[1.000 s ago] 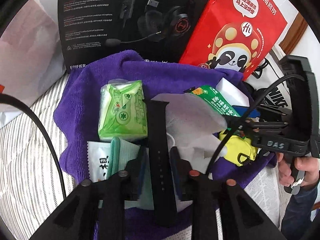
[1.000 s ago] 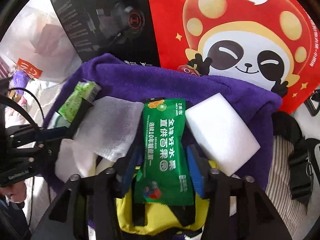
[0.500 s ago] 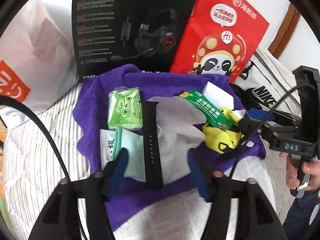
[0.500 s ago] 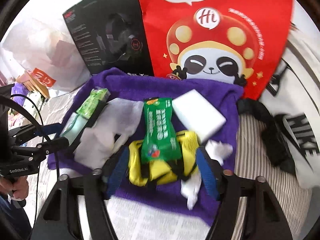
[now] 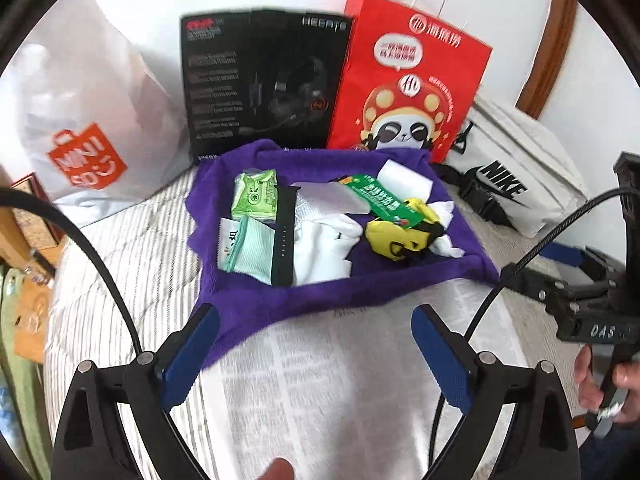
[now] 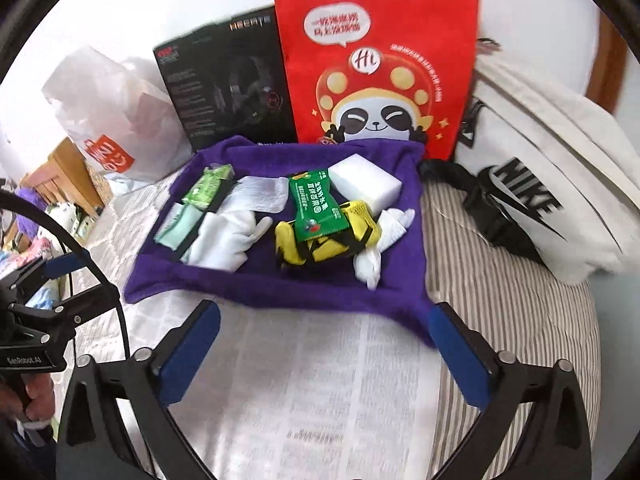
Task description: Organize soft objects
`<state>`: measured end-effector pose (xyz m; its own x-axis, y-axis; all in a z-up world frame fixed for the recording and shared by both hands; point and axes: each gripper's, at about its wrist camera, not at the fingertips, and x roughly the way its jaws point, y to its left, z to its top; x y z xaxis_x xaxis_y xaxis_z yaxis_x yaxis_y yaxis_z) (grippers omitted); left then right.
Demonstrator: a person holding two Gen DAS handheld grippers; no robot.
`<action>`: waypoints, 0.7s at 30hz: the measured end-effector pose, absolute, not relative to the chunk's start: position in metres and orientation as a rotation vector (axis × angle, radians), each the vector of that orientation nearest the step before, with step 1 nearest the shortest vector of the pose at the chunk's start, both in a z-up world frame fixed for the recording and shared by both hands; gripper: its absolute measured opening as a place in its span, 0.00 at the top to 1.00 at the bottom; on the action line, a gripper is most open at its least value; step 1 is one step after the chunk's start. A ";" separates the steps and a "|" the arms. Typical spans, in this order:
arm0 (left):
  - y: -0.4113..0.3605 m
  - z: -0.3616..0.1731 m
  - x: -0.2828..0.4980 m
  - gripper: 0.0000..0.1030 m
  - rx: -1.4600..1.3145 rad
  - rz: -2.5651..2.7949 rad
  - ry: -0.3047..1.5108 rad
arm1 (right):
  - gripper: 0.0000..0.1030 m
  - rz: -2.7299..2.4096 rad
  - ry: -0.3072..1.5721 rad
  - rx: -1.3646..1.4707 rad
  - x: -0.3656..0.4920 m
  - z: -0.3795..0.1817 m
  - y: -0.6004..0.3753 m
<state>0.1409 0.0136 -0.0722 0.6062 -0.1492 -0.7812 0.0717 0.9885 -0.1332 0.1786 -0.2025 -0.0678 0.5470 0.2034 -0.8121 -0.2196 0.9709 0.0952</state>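
A purple towel lies on the striped bed, covered with small items. On it are a light green tissue pack, a black watch strap, a white glove, a green snack packet, a yellow pouch and a white sponge block. My left gripper hangs over newspaper in front of the towel, jaws opening wide, nothing between them. My right gripper hangs likewise, jaws opening, empty.
A newspaper lies in front of the towel. Behind stand a black headset box, a red panda bag and a white plastic bag. A white Nike bag lies right.
Both grippers let go, the left of the black strap and the right of the green packet, opened wide and pulled back and up from the towel to above the newspaper.
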 end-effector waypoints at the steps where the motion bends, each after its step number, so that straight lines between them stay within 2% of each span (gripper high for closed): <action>1: 0.012 -0.069 0.136 0.05 -0.094 -0.122 0.910 | 0.00 0.251 0.958 -0.010 0.172 -0.065 -0.204; 8: 0.003 -0.049 0.095 0.05 -0.112 -0.059 0.902 | 0.00 0.194 0.954 -0.035 0.123 -0.049 -0.204; 21: 0.000 -0.046 0.053 0.05 -0.119 0.048 0.894 | 0.00 0.165 0.942 -0.060 0.079 -0.045 -0.192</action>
